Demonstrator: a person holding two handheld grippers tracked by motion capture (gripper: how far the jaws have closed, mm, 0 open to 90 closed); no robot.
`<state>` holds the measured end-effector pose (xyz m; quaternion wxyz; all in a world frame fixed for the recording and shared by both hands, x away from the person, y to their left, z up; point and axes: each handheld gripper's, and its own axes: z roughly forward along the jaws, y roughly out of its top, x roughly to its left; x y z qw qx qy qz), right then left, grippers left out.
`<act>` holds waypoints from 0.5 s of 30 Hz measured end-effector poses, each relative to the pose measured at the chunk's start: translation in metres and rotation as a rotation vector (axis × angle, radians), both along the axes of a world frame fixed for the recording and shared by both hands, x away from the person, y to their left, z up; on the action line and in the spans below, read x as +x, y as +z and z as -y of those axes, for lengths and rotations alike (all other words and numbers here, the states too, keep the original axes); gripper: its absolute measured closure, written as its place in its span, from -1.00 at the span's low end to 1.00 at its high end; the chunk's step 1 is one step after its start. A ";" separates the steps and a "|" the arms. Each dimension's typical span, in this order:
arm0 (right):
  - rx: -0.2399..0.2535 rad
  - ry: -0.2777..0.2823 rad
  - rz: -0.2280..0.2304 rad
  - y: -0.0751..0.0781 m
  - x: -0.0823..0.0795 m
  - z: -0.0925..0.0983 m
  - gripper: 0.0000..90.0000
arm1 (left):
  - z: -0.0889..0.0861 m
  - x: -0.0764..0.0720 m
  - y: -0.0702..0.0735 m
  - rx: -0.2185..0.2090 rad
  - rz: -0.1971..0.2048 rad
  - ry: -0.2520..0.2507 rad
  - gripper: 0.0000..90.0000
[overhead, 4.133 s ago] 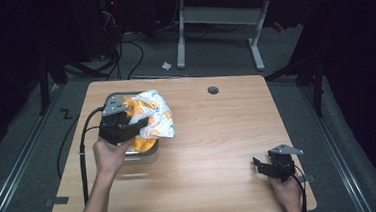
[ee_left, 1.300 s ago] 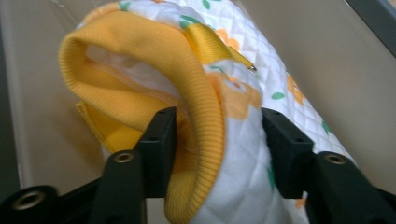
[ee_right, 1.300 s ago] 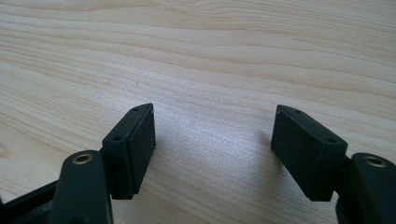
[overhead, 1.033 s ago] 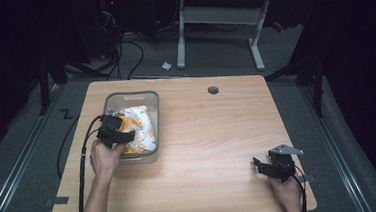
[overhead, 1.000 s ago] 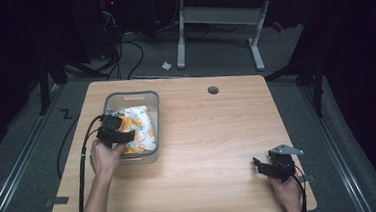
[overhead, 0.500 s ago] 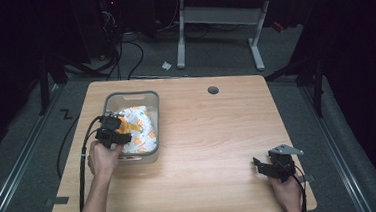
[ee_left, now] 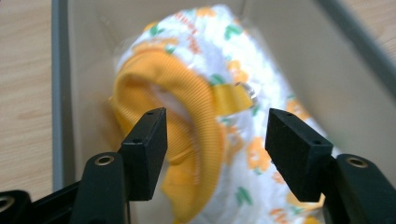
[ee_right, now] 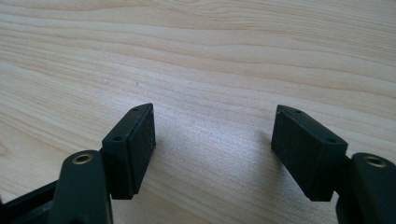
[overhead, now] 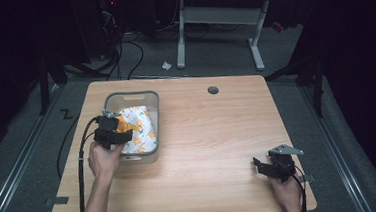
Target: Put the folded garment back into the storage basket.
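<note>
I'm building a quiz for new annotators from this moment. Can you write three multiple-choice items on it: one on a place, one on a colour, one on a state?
1. Where does the patterned garment lie?
A. In the grey bin
B. On the bare table top
C. On the floor

2. What colour is the garment's ribbed trim?
A. Blue
B. Orange-yellow
C. Black

3. How do the right gripper's jaws stand?
A. Shut on cloth
B. Shut on the bin's rim
C. Apart, over bare wood

Answers:
1 A: the high view shows the garment inside the bin's walls.
2 B: the left gripper view shows the orange-yellow ribbing up close.
3 C: the right gripper view shows table grain between the jaws.
</note>
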<state>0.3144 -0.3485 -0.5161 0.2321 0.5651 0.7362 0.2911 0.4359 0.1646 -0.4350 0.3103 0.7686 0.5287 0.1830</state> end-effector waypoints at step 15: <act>-0.001 0.001 0.001 0.000 0.000 0.000 -0.31 | 0.023 -0.029 0.022 -0.098 0.087 -0.098 -0.17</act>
